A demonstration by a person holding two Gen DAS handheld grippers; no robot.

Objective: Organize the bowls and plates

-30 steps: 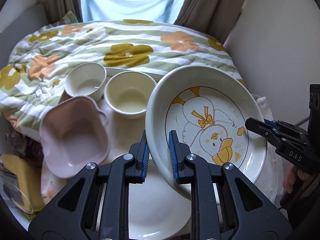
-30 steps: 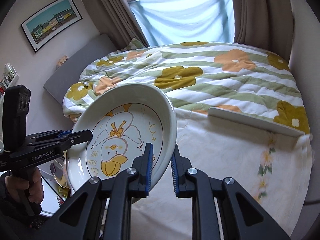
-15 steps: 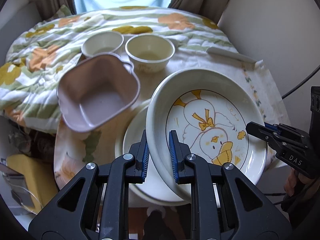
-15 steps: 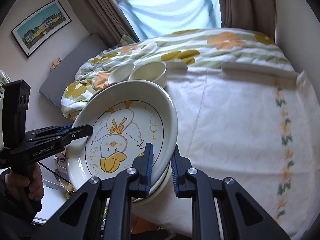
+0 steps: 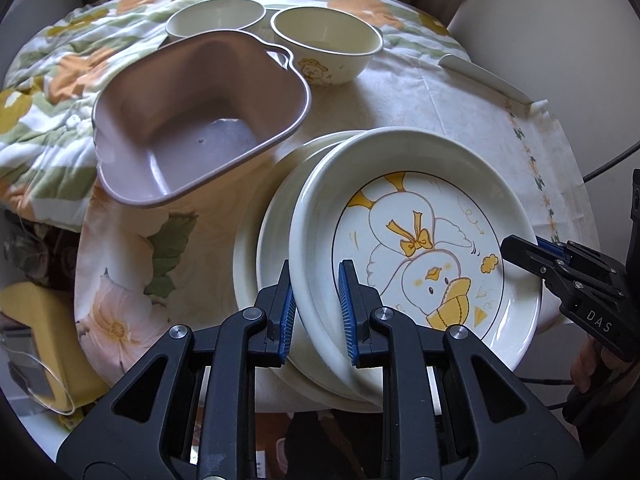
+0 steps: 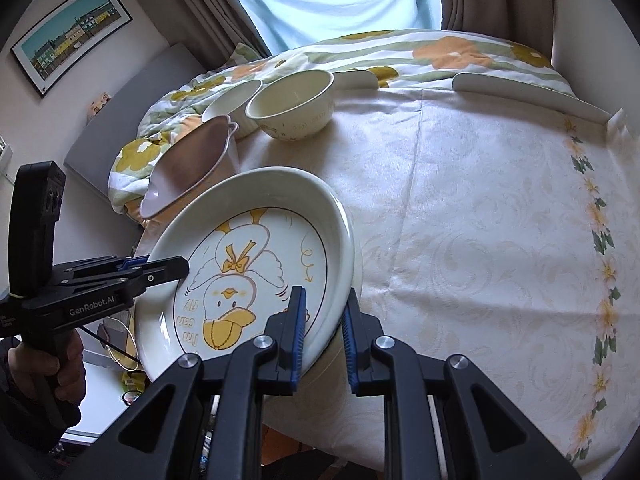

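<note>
Plate (image 5: 420,240) rim between tool (image 5: 316,312) pads

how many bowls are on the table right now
3: the pink bowl with handles at the left, the cream bowl with a cartoon print behind it, and a white bowl just left of that one. More could be hidden behind the duck plate.

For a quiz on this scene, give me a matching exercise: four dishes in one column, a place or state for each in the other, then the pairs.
1. duck plate
2. pink square bowl
3. cartoon-print bowl
4. plain plates

A. stacked under another dish
B. standing on the cloth at the far side
C. gripped at both rims
D. tilted off level, left of the plates

1-C, 2-D, 3-B, 4-A
</note>
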